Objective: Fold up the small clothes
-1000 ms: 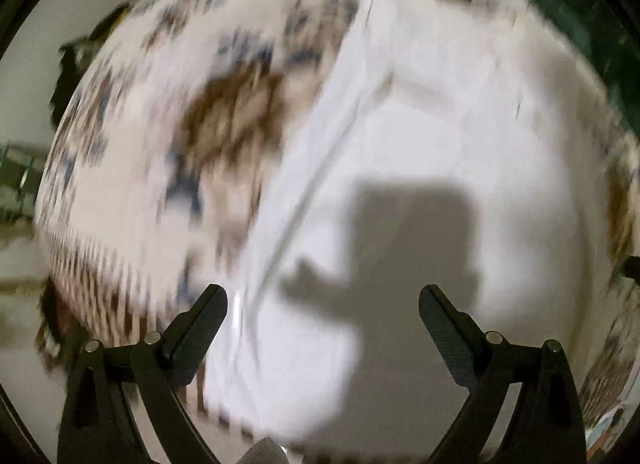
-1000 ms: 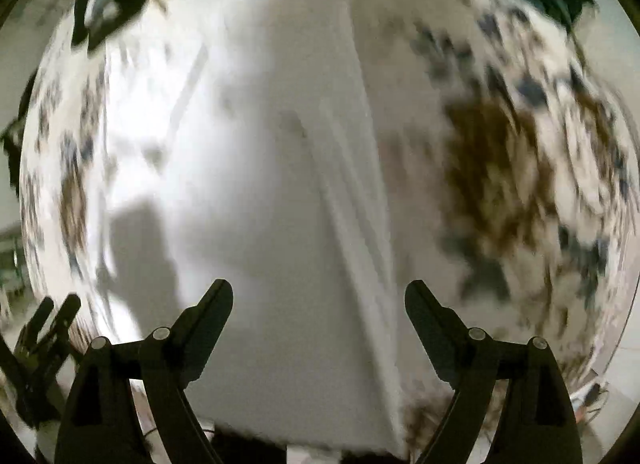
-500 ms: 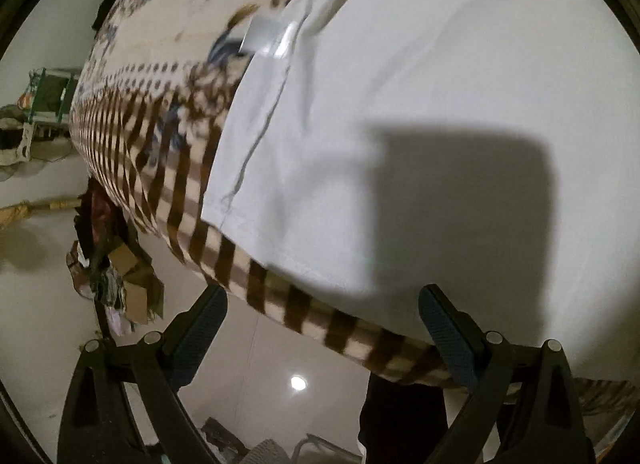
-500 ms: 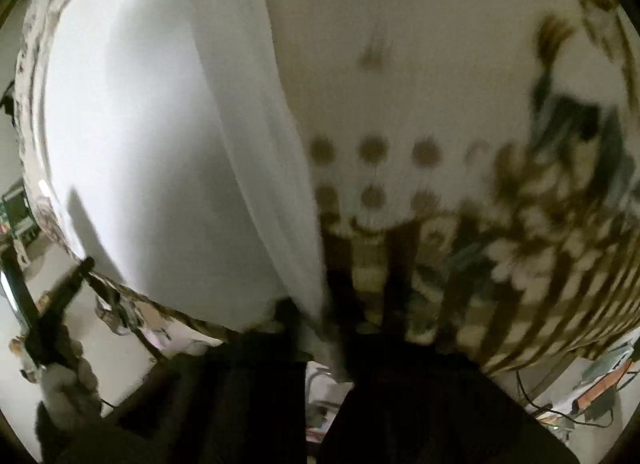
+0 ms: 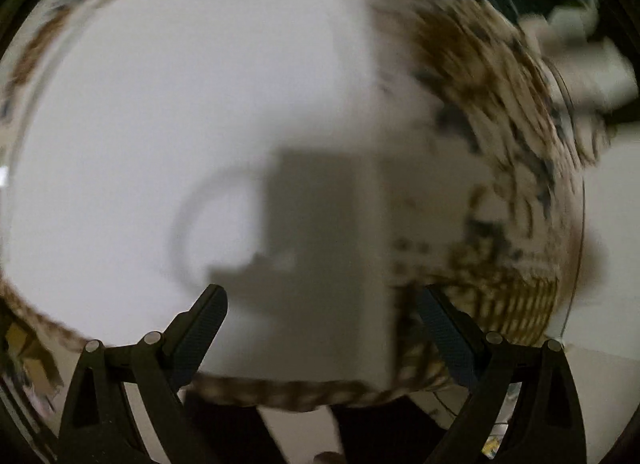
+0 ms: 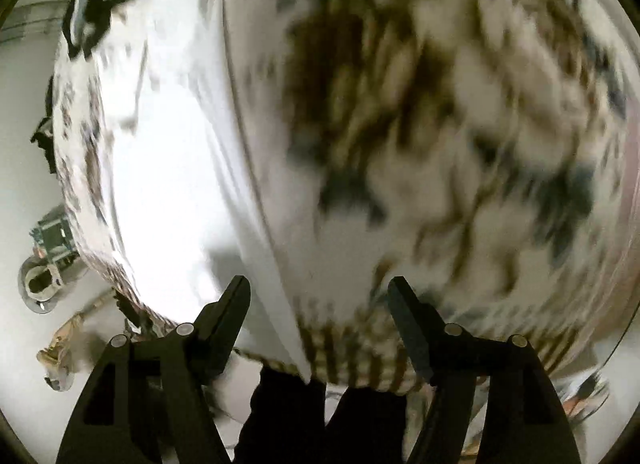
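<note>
Both jaws spread; white garment (image 5: pixel 168 111) unlabelled

Home: patterned tablecloth (image 6: pixel 440 123), tiled floor (image 5: pixel 608 256)

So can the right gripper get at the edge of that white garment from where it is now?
Probably yes: the right gripper has its jaws open, and the white garment edge runs between them with nothing in the way.
</note>
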The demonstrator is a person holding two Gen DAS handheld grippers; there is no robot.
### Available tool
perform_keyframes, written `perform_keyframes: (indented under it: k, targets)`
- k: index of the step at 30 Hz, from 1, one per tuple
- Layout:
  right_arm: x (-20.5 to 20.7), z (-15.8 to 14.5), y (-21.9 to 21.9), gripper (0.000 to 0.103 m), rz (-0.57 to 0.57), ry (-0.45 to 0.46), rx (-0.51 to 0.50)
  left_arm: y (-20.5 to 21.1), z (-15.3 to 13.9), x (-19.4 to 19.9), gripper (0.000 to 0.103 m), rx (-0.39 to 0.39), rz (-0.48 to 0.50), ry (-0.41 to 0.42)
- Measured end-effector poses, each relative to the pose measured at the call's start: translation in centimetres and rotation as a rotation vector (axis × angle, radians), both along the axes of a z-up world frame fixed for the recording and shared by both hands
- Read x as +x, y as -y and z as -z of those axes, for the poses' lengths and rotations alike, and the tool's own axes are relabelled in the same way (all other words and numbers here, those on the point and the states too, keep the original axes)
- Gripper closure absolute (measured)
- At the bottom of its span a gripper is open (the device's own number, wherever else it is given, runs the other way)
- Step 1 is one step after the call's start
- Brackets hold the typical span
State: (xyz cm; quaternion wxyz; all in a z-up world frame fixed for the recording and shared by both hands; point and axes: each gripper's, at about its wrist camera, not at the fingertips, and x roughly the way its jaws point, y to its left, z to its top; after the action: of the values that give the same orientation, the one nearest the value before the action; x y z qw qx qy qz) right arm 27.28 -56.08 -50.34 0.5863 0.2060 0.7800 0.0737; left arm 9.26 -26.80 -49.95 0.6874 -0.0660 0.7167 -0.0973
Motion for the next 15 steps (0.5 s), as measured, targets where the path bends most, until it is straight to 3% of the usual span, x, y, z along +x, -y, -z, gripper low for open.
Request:
perform_keyframes:
  k: [3,5,7,10,15]
  targets:
    - [5.6,-1.0,2.8,0.030,-0.044,0.051,0.009,3.1,2.4,-0.1,0.008,-0.045,0.058,-0.028]
    - [10.1,-0.8,3.8,0.030,-0.060,0.080,0.009,4.1,3.4,-0.4,0.035,-0.059,0.065,-0.047]
    - [14.2,0.5,3.9,0.030,-0.059,0.101,0.042,3.9,4.2,-0.3,0.090,-0.063,0.042,-0.050]
    - [20.7,4.0,0.8,0.030,0.005,0.133,0.110,2.9,3.9,0.0,0.100,-0.071,0.002,-0.002]
    - [28.3,8.0,-1.6,0.032,0.133,0.175,0.225,1.0,2.5,0.7,0.102,-0.065,-0.027,0.072]
